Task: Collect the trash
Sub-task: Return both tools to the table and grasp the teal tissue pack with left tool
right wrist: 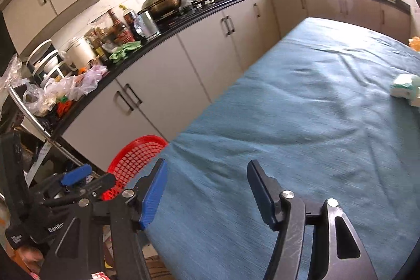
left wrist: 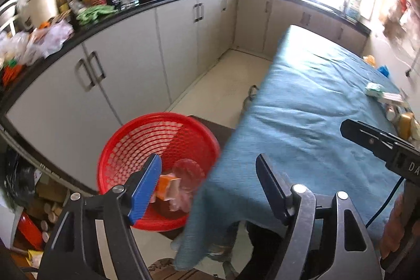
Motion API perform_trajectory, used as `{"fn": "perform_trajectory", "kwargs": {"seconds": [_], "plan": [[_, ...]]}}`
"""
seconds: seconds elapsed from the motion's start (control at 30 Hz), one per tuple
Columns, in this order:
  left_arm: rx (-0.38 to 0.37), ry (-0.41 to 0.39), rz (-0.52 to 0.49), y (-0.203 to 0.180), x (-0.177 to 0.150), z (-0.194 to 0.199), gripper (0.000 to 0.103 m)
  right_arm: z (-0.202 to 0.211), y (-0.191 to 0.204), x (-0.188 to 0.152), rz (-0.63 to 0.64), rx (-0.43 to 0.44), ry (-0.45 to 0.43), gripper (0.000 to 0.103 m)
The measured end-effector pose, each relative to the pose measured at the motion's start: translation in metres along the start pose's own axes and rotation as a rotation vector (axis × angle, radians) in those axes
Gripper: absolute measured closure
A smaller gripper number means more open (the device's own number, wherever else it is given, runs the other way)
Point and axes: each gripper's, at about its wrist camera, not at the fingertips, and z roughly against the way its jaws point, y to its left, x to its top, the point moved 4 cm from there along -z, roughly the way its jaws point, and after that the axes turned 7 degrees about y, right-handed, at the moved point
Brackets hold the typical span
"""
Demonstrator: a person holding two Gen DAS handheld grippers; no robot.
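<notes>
A red mesh basket point(left wrist: 147, 138) stands on the floor by the table's corner. In it lie an orange carton point(left wrist: 168, 186) and a clear plastic lid point(left wrist: 189, 171). My left gripper point(left wrist: 210, 175) hangs open above the basket's right side and the cloth's edge, with nothing between its fingers. Over the blue tablecloth point(right wrist: 302, 122) my right gripper point(right wrist: 207, 183) is also open and empty. A green-and-white packet point(right wrist: 404, 88) lies far right on the cloth, well ahead of the right gripper. The basket's rim point(right wrist: 136, 148) shows left of the table in the right wrist view.
Kitchen cabinets point(left wrist: 126, 75) with a cluttered black counter run along the left and back. A strip of tiled floor point(left wrist: 223, 85) lies between cabinets and table. More small items point(left wrist: 404, 122) sit at the table's right edge. Boxes and jars point(left wrist: 44, 209) crowd the floor left of the basket.
</notes>
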Motion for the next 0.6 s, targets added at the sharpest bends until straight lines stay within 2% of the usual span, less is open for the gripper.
{"fn": "perform_trajectory", "kwargs": {"seconds": [0.3, 0.6], "plan": [[-0.107, -0.009, -0.129, -0.075, 0.01, 0.013, 0.029, 0.065, -0.069, -0.025, -0.091, -0.075, -0.067, 0.031], [-0.174, -0.043, -0.293, -0.163, 0.03, 0.022, 0.029, 0.145, -0.153, -0.057, -0.229, -0.191, -0.16, 0.027]]}}
